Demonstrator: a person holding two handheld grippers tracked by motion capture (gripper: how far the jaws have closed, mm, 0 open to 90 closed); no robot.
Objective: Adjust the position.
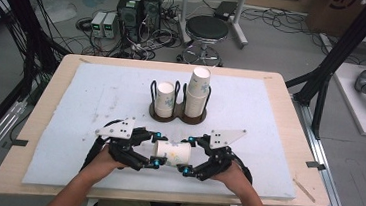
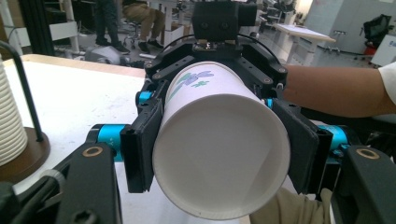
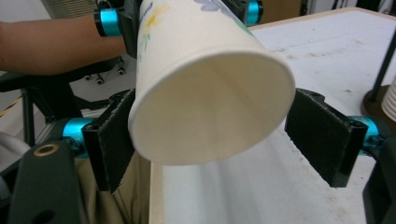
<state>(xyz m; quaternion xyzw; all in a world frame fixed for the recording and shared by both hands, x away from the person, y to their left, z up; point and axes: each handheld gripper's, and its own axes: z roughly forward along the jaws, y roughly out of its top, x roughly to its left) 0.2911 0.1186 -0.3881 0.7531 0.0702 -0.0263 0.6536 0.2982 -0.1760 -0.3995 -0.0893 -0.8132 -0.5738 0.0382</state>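
I have both hands low at the near edge of the table [image 1: 272, 91], forearms coming in level, with the left gripper [image 1: 155, 151] and the right gripper [image 1: 187, 156] facing each other and the paper cup [image 1: 172, 153] lying on its side between them. My left gripper's pads [image 2: 140, 144] pinch the cup's closed end. In the right gripper view, one of that gripper's pads [image 3: 112, 140] touches the rim while the other stands clear, so those jaws are spread.
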